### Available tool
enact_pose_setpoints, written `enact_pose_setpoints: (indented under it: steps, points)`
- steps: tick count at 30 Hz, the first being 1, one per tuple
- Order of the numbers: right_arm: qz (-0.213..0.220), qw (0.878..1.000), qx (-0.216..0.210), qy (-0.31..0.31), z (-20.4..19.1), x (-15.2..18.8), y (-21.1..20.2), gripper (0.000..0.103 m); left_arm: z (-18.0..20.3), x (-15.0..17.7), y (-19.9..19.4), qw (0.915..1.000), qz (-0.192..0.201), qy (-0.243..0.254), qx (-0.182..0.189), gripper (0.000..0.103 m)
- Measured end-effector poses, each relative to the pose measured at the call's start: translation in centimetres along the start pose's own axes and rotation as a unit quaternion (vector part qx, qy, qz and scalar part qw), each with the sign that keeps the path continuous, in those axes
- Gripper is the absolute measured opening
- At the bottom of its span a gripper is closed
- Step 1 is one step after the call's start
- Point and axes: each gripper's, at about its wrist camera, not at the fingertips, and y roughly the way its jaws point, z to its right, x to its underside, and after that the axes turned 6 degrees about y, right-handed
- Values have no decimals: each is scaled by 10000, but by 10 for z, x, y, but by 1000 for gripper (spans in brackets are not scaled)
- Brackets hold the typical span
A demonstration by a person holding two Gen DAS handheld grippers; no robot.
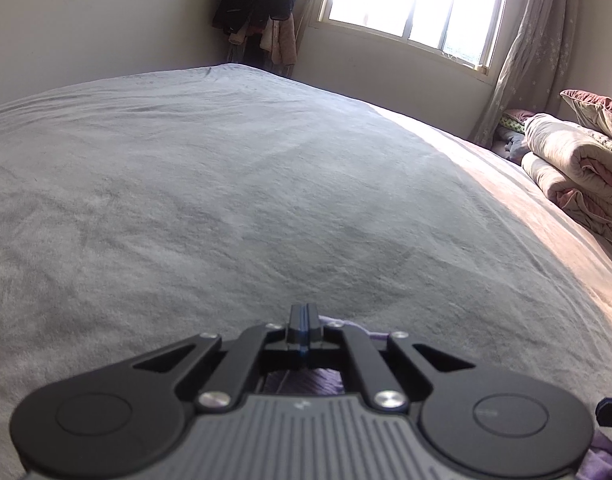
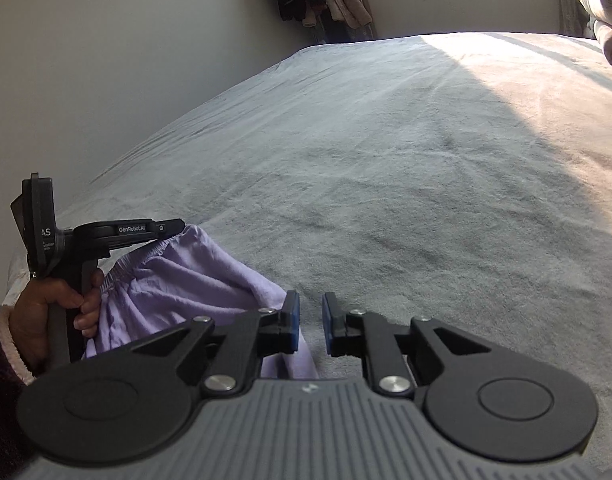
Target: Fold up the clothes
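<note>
— Lilac garment (image 2: pixel 177 284), where is it?
— Its gathered waistband is clamped in the left gripper (image 2: pixel 177 226), fingers together on the fabric; the rest hangs below them onto the grey bedspread (image 2: pixel 386 168).
— And the right gripper (image 2: pixel 310 322)?
— Fingers a little apart, nothing pinched. The cloth lies against the outside of the left-hand finger (image 2: pixel 291 320), probably lining up for a second grip so the waistband can be stretched flat.
</note>
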Motion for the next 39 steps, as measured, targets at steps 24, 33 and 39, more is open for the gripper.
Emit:
enact_pose_setpoints:
  steps: [24, 33, 39]
  points:
    - [307, 9982, 132, -491, -30, 16, 24, 36, -9, -2, 0, 9994, -34, -244, 231, 0]
    - [240, 9959, 231, -841, -37, 20, 27, 39, -11, -4, 1, 9992, -51, -271, 273, 0]
    - [152, 9993, -242, -251, -23, 14, 22, 37, -14, -3, 3, 9987, -66, -370, 344, 0]
